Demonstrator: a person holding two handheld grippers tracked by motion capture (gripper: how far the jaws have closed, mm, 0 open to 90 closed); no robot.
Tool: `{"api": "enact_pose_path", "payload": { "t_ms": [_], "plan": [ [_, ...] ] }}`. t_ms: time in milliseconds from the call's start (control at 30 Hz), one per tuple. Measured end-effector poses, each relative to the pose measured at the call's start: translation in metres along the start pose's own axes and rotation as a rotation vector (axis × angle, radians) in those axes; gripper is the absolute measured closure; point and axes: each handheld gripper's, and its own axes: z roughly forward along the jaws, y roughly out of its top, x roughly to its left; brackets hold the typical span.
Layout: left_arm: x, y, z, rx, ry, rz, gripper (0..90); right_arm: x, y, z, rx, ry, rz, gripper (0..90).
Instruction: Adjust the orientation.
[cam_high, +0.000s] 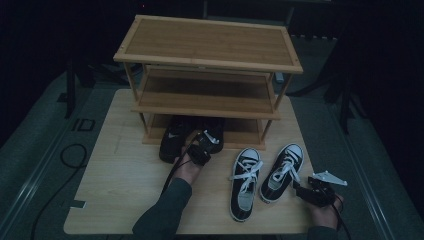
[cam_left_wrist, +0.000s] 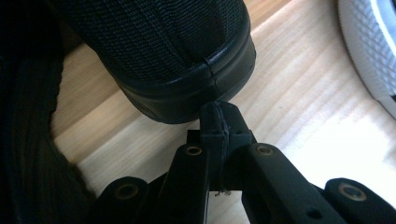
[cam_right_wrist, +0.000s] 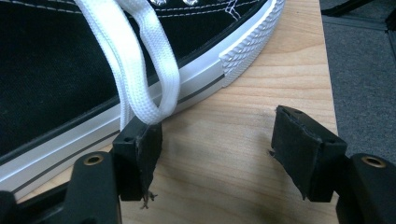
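Two black shoes (cam_high: 172, 141) stand at the front of the wooden rack's bottom shelf (cam_high: 245, 140). My left gripper (cam_high: 204, 145) sits just behind them, its jaws shut with nothing between them. In the left gripper view its tips (cam_left_wrist: 219, 122) meet the rubber end of one black shoe (cam_left_wrist: 163, 60). Two black-and-white sneakers (cam_high: 245, 182) (cam_high: 282, 172) lie on the table to the right. My right gripper (cam_high: 301, 190) rests beside the right sneaker, open. In the right gripper view, that sneaker's (cam_right_wrist: 60, 70) white lace loop (cam_right_wrist: 156, 88) hangs onto the left pad (cam_right_wrist: 140, 154) of the gripper (cam_right_wrist: 219, 149).
The three-tier wooden rack (cam_high: 210, 42) fills the back of the light wooden table (cam_high: 120, 190); its top and middle shelves carry nothing. A white sneaker toe (cam_left_wrist: 373, 46) shows at the right of the left gripper view. A cable (cam_high: 70, 155) lies on the floor at left.
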Motion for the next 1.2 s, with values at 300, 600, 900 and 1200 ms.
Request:
{"api": "enact_pose_path", "payload": {
  "t_ms": [300, 600, 900, 1200],
  "plan": [
    [0.003, 0.002, 0.003, -0.008, -0.005, -0.034, 89.8, 0.0, 0.0, 0.0, 0.0, 0.0, 0.0, 33.3],
    [0.001, -0.01, -0.008, -0.019, -0.025, -0.031, 89.7, 0.0, 0.0, 0.0, 0.0, 0.001, 0.0, 33.3],
    [0.009, -0.027, -0.03, -0.041, -0.027, -0.045, 89.6, 0.0, 0.0, 0.0, 0.0, 0.001, 0.0, 33.3],
    [0.024, -0.059, -0.048, -0.049, -0.023, -0.086, 89.3, 0.0, 0.0, 0.0, 0.0, 0.001, 0.0, 33.4]
  ]
}}
